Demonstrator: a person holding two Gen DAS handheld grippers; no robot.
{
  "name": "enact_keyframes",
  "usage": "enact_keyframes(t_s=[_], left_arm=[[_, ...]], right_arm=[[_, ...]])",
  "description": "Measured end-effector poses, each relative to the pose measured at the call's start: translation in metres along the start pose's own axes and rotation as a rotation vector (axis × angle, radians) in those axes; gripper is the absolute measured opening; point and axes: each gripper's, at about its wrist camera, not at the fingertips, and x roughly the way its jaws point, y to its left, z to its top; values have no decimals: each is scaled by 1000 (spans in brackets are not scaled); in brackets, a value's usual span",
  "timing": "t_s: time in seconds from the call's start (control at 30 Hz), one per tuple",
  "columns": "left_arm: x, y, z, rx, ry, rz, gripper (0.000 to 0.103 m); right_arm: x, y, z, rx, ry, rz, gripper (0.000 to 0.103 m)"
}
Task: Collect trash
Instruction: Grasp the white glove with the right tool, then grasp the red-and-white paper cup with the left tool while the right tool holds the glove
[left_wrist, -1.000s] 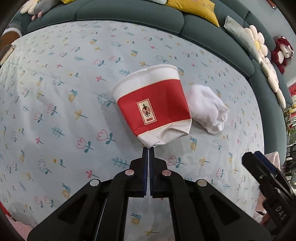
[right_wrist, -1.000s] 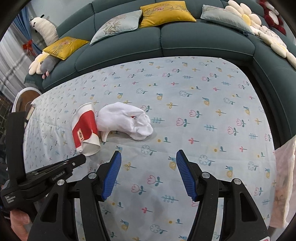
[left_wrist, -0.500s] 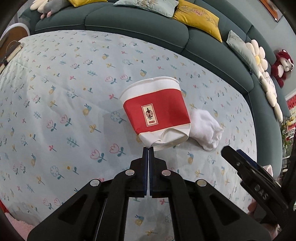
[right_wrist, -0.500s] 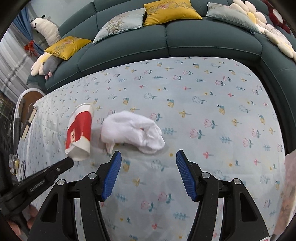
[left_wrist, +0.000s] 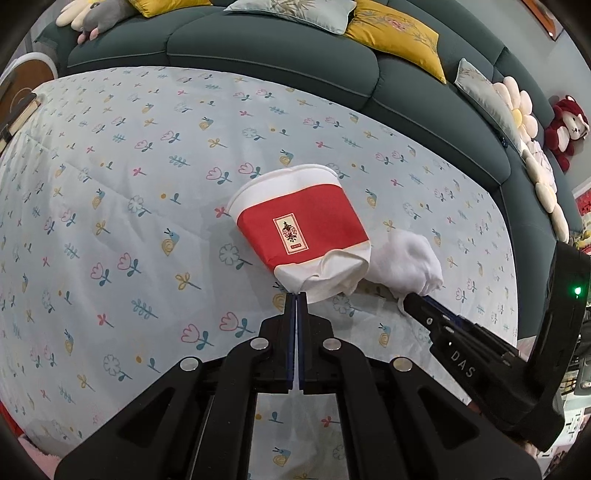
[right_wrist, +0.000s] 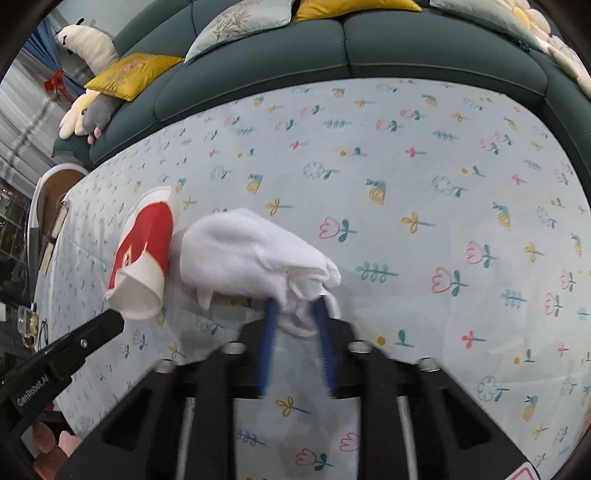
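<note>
We noted the left gripper (left_wrist: 295, 295) clamped on the crushed base rim of the red-and-white paper cup (left_wrist: 301, 230), lifted off the flowered sheet (left_wrist: 110, 184). The right gripper (right_wrist: 297, 314) was closing, jaws around the edge of the white crumpled cloth (right_wrist: 251, 254) (just beside the cup). A dark green sofa (left_wrist: 258, 44) with yellow cushions (left_wrist: 395, 33) ringed the surface.

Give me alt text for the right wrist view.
The right gripper, its blue fingers closing around the near edge of a crumpled white tissue, works on a floral cloth. Left of it, the left gripper holds a crushed red-and-white paper cup; a dark green sofa lies behind.
</note>
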Motion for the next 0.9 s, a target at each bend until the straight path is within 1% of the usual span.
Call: enact_keyframes(t_s=[0.03,0.27,0.47,0.67,0.9], left_arm=[[0,-1,-1,3,1,-1,0],[-4,-17,-9,25,4,-11,0],[-18,-47,-21,64,-3,-37,0],[-33,-86,-41,118,-5,-74,0],[-46,-136,-71,191,7,-117,0]], right_arm=[[-1,0,-1,-4,-1,-2,5],[-31,-10,-12,19,-51,24,4],[-68,-25,-23,42,-117,22,4],[-114,-56,-38,95,-190,15,4],[-168,-105,-59,172,-271,-20,4]])
